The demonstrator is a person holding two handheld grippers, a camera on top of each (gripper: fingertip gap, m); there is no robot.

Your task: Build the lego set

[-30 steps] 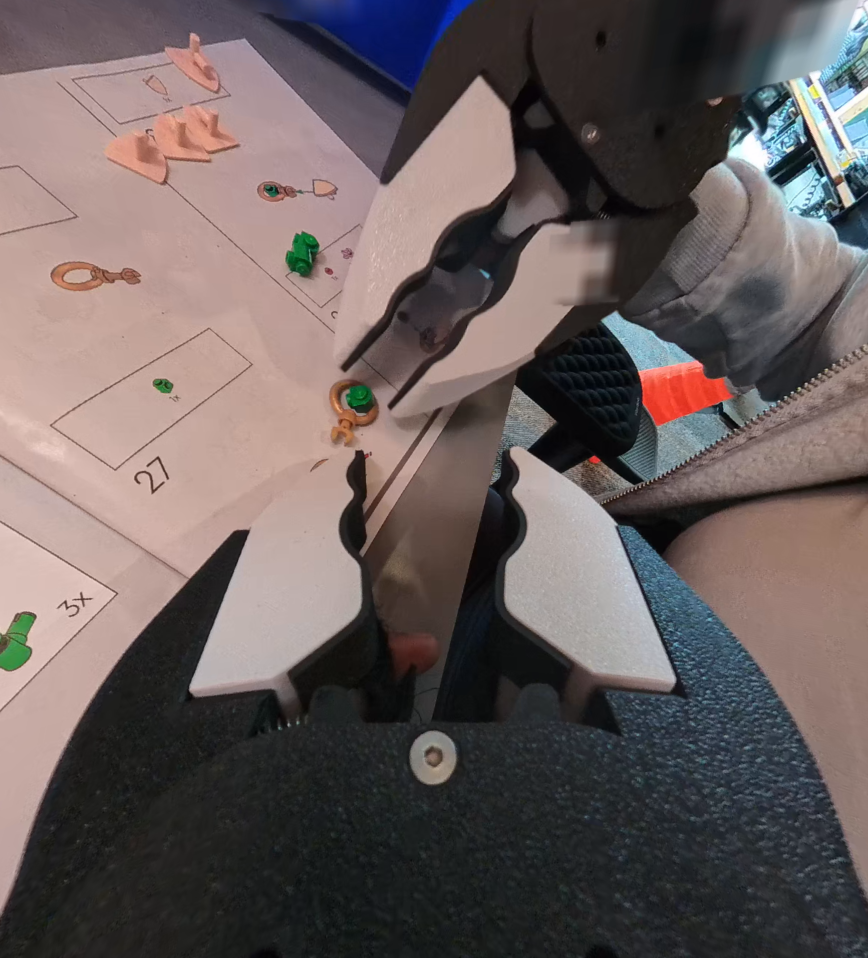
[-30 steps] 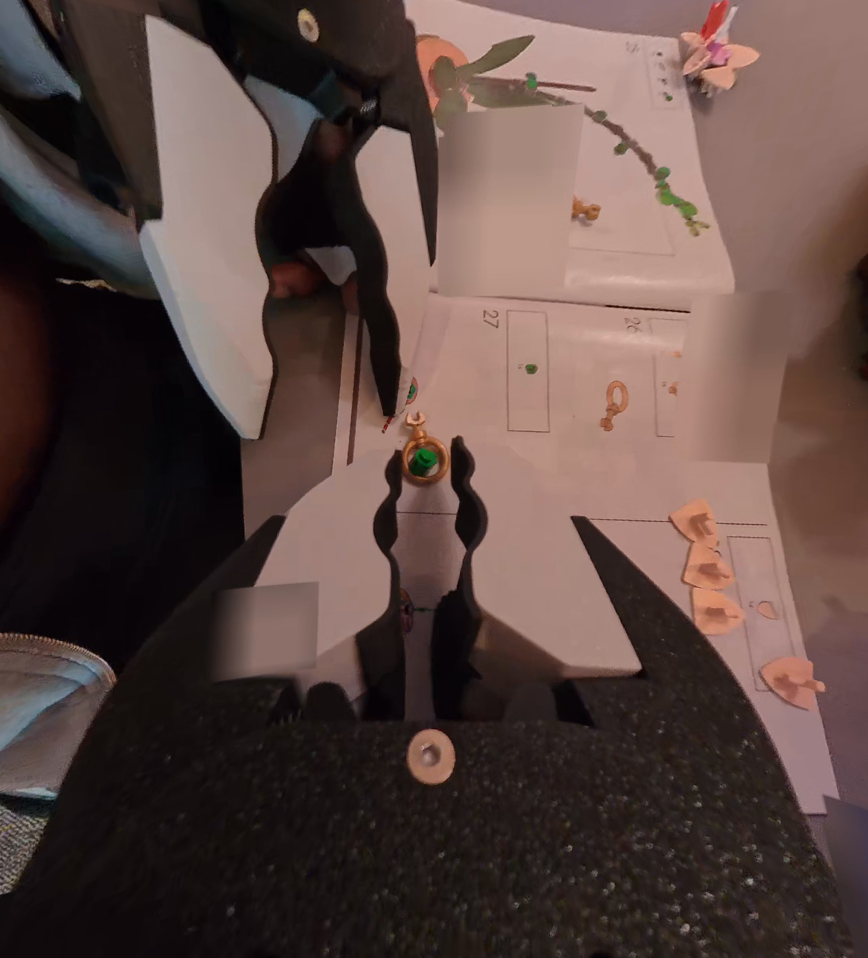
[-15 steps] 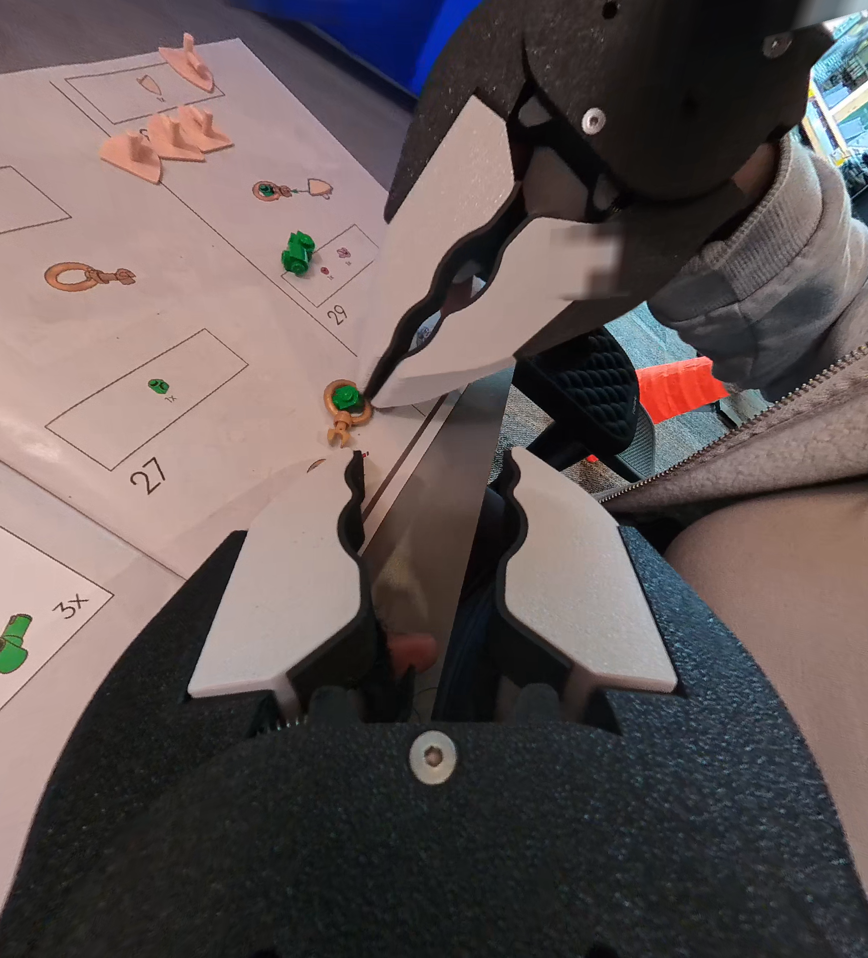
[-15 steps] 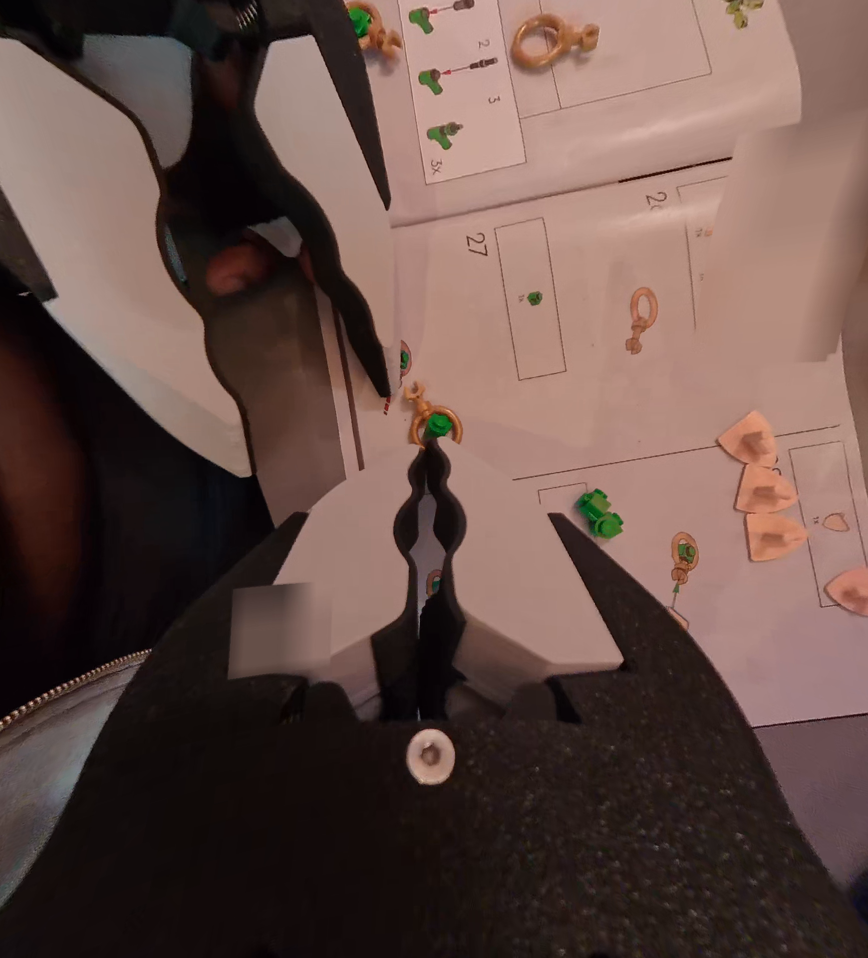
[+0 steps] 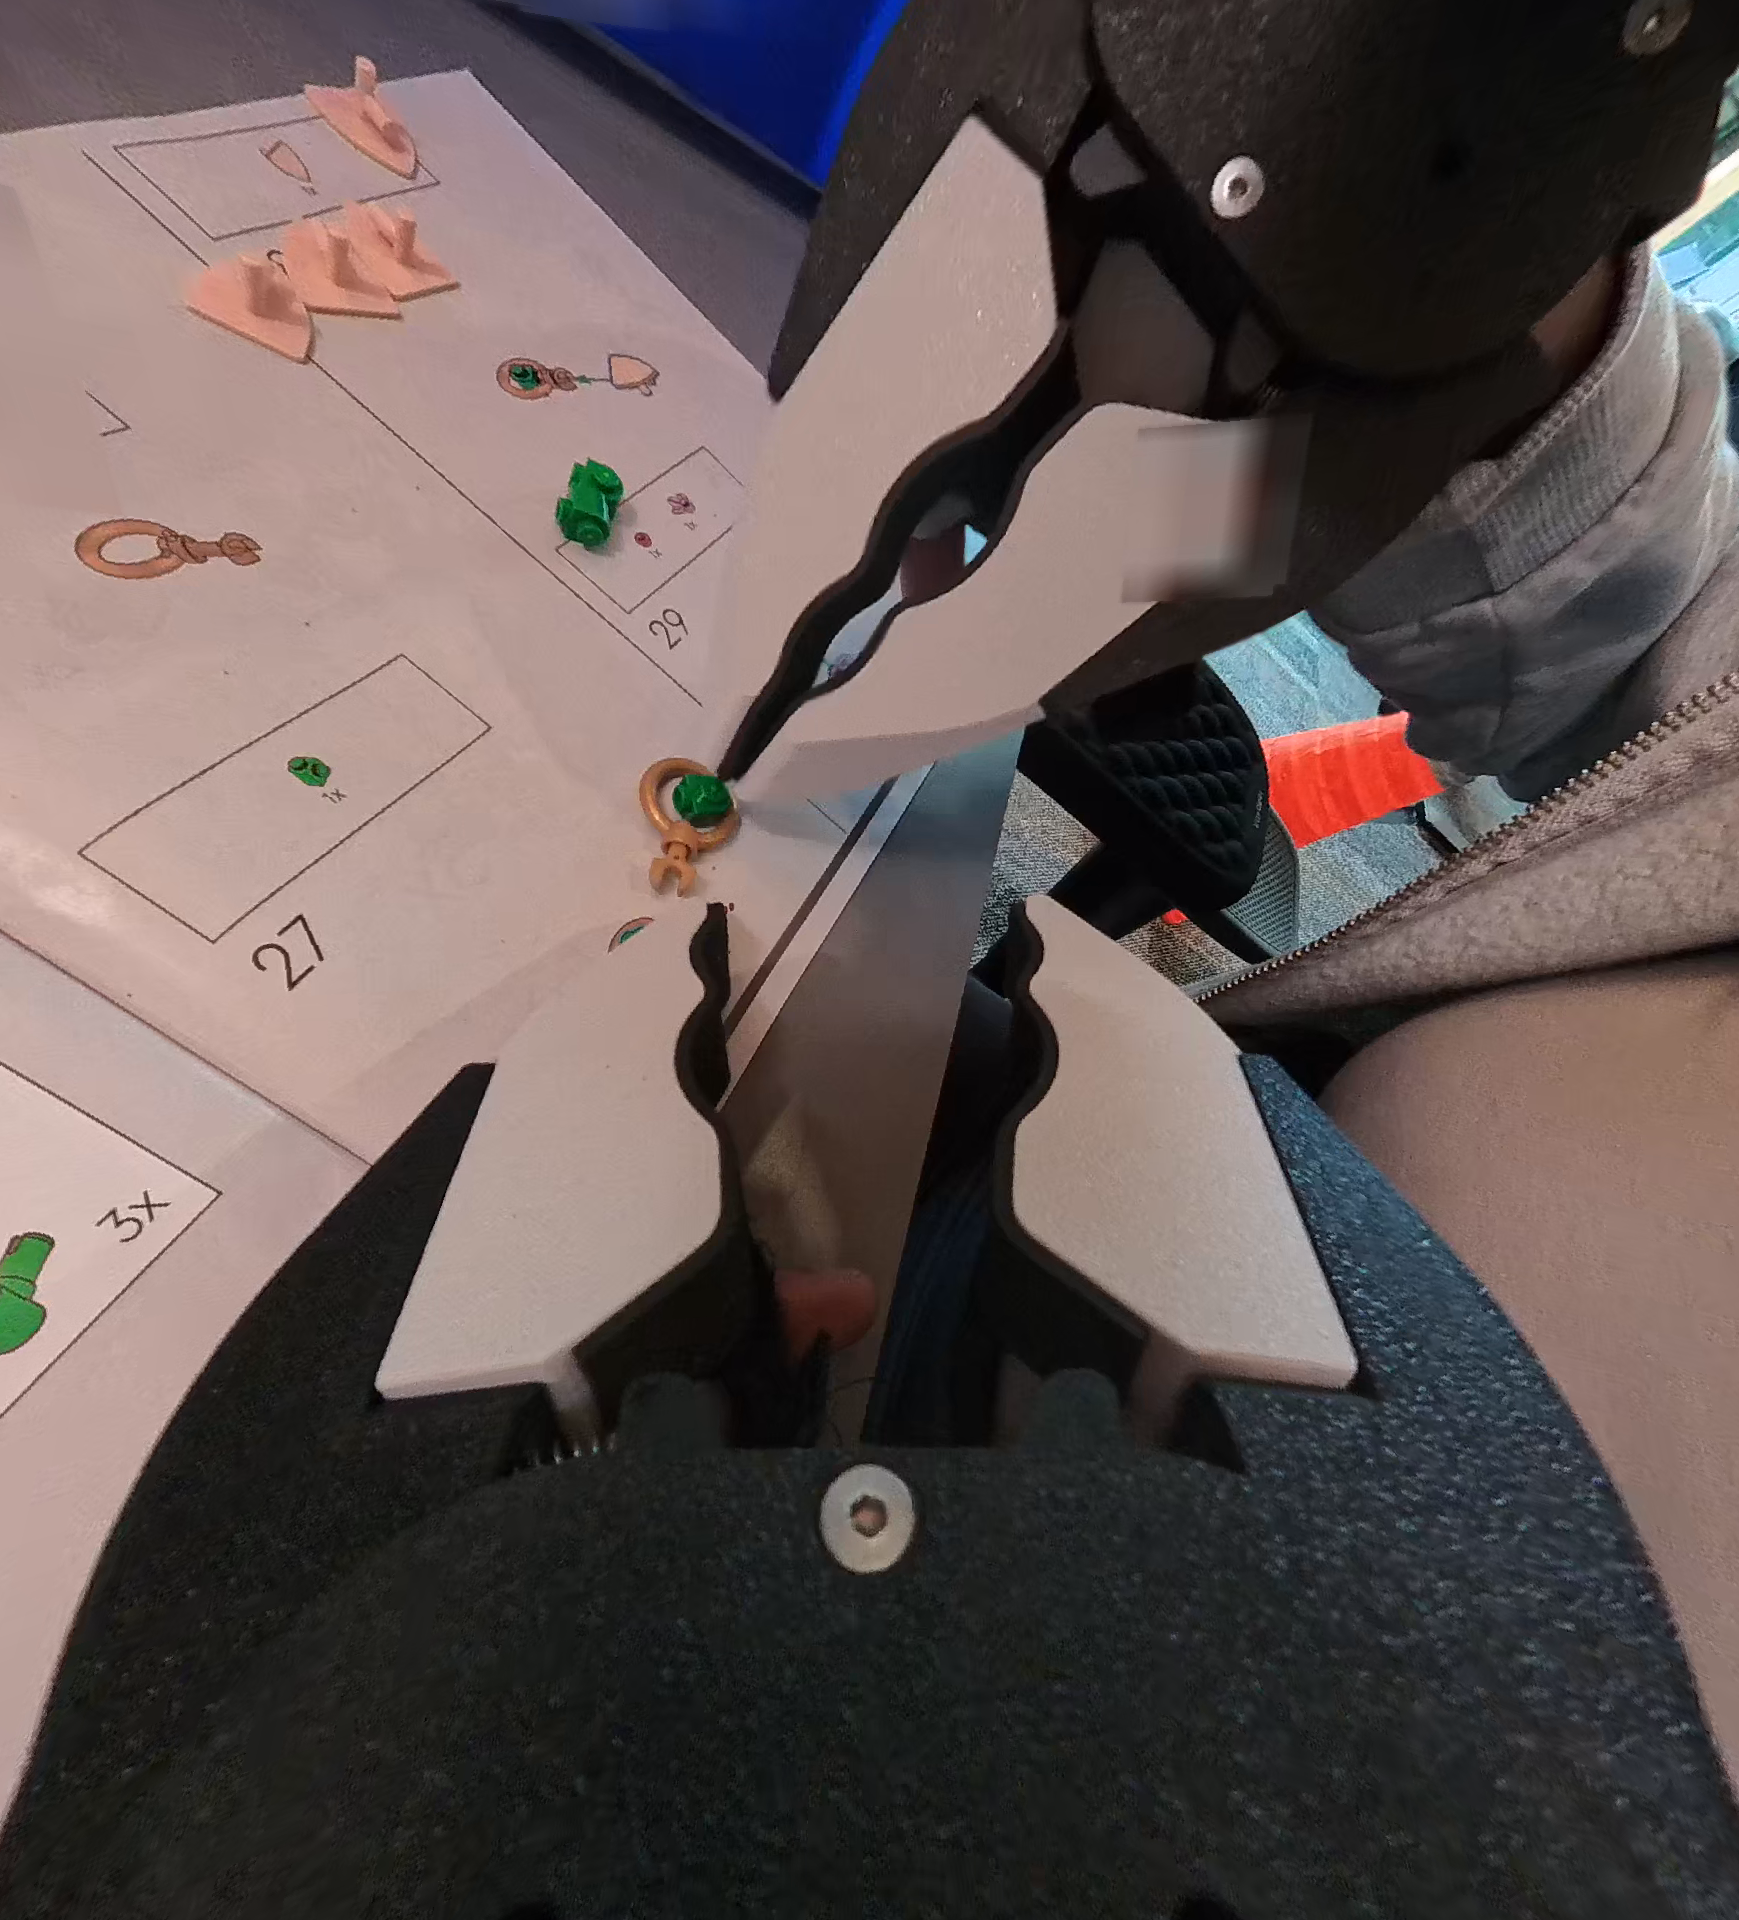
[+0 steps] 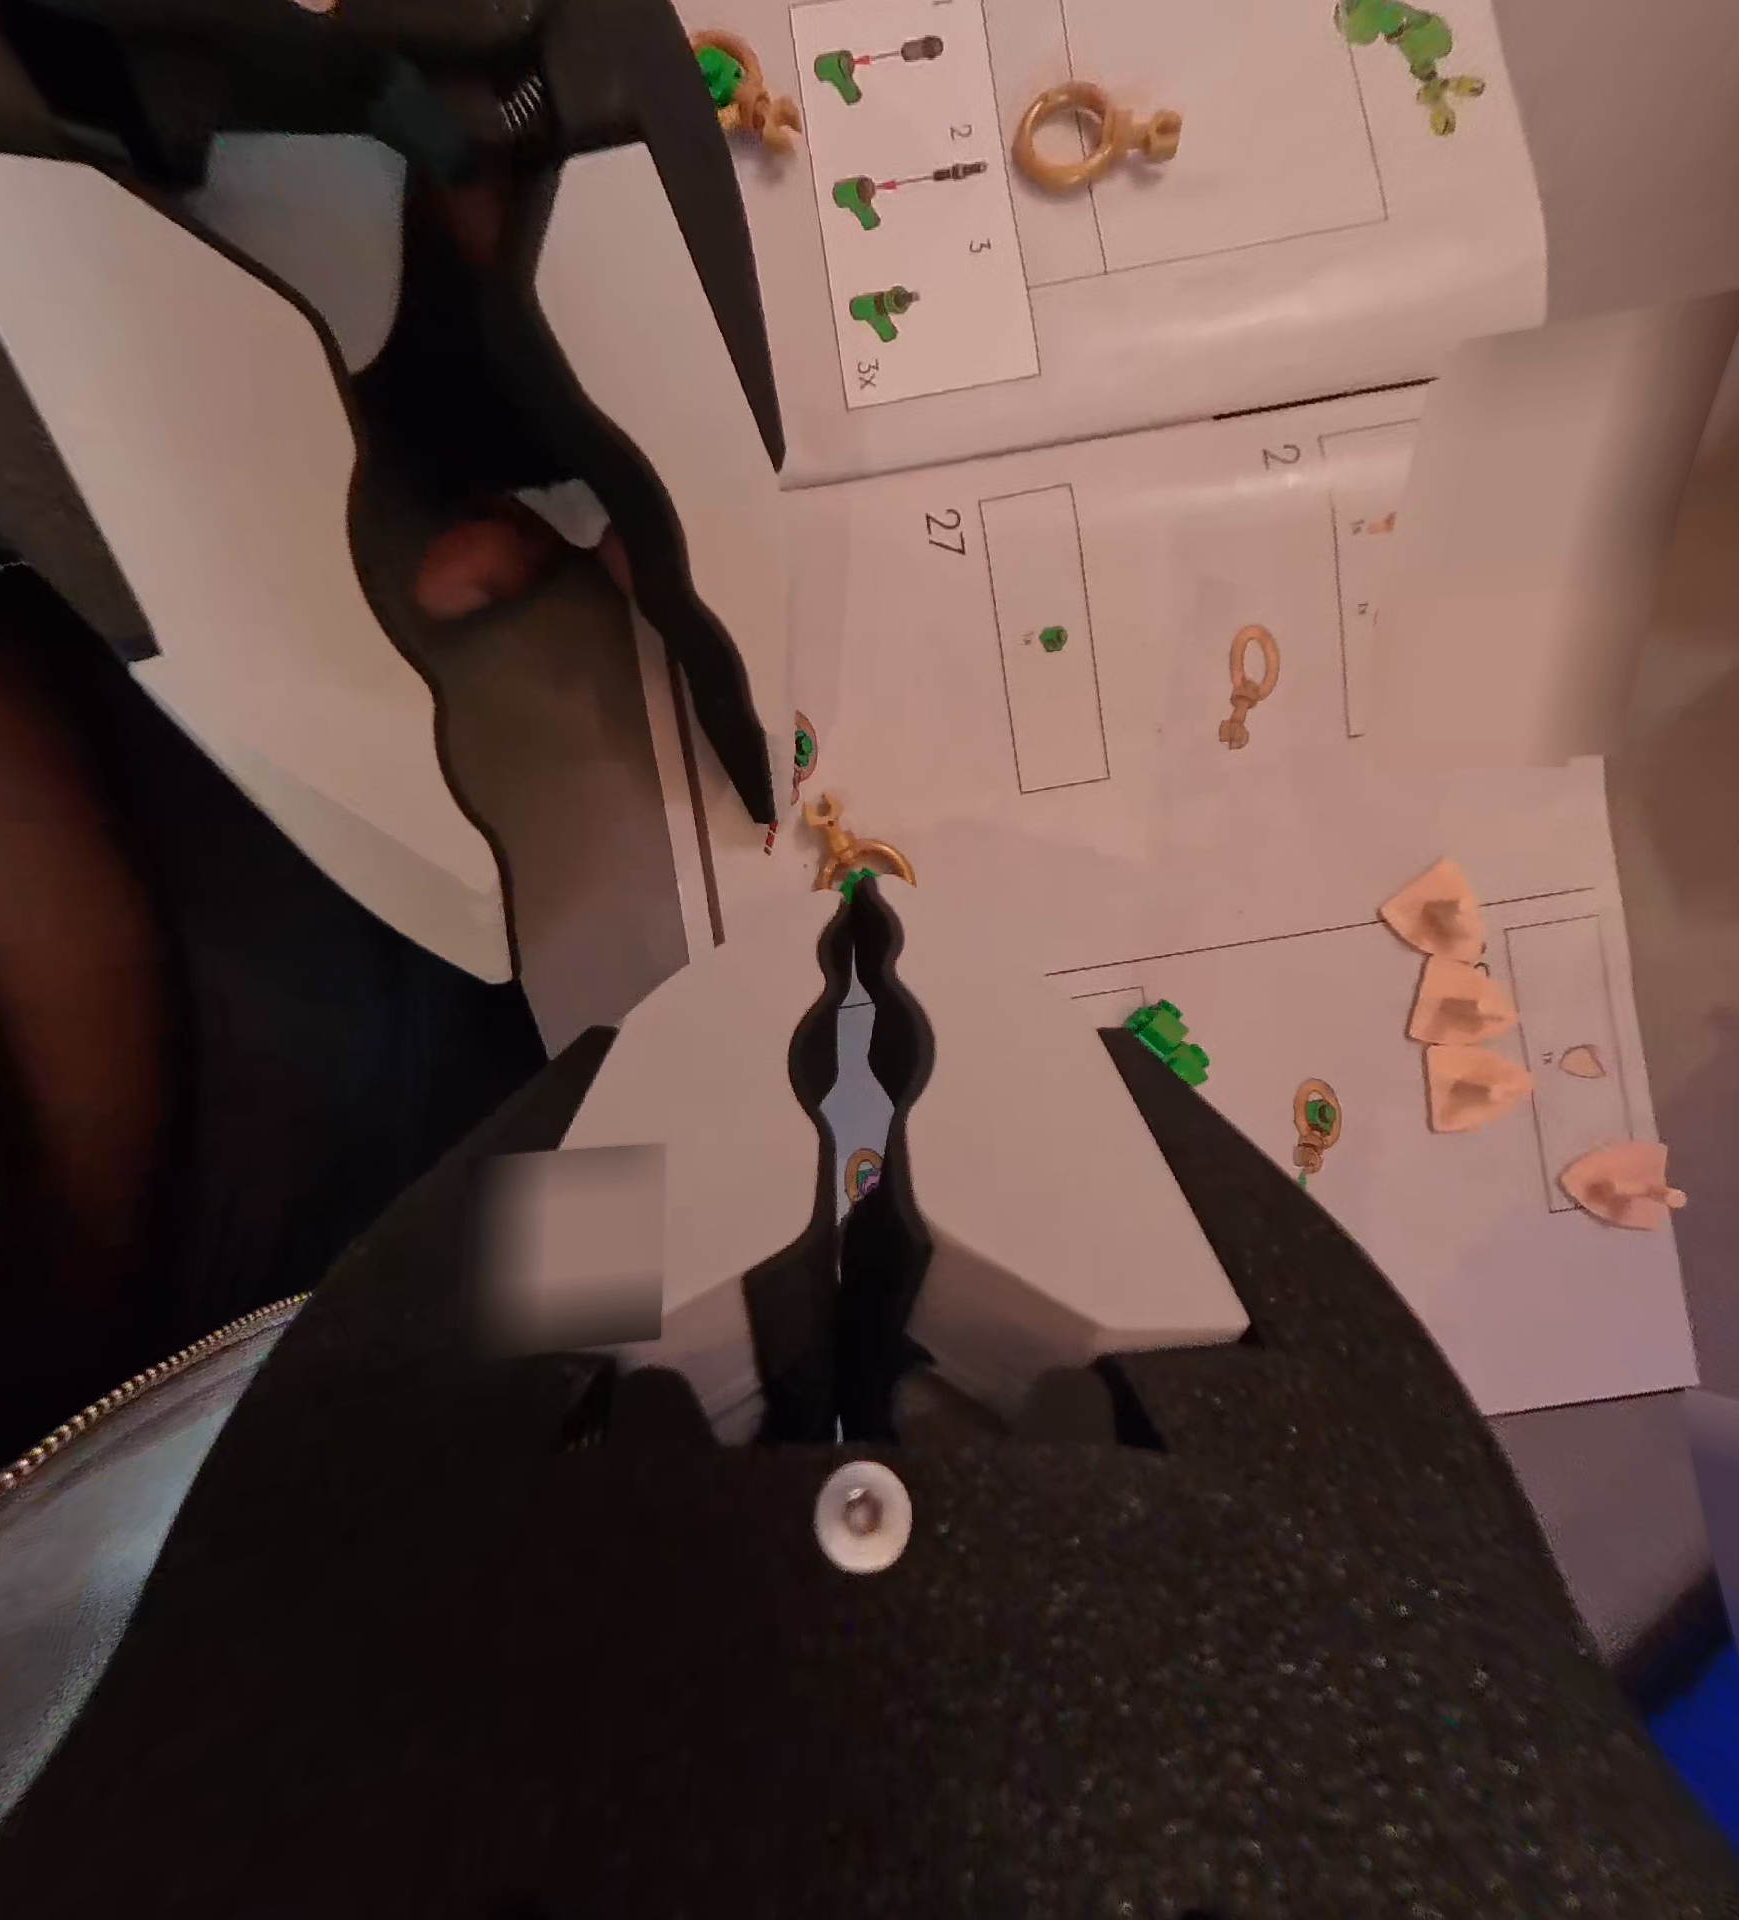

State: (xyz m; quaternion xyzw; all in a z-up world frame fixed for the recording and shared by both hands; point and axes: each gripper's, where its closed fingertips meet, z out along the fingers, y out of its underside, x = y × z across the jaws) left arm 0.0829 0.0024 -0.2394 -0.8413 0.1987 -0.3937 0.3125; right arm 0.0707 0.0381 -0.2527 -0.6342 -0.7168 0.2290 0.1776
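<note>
Nearest you, your left gripper (image 5: pixel 870 997) hung with its jaws wide and nothing between them, one tip just short of the gold ring (image 5: pixel 686 821) and the other out over the edge of the worktop (image 5: pixel 880 997). That was your first risk: a small drift forward and that near tip would have knocked the ring, which lay loose on the instruction sheet (image 5: pixel 221 665).

Just beyond, your right gripper (image 6: pixel 860 902) had its jaws closed down on the small green stud (image 5: pixel 701 798) sitting inside the ring. The hold was only at the very tips, and I could not tell how much of the stud they really had. A pinch that thin could have let the stud squirt out sideways, and with the worktop edge so close it could have gone over the side. I also could not tell whether the stud was seated in the ring, so lifting might have dragged the ring along or dropped it.

Farther out lay a green connector piece (image 5: pixel 590 506), and beyond it four pink petals (image 5: pixel 325 286), well apart from both grippers and in no danger
</note>
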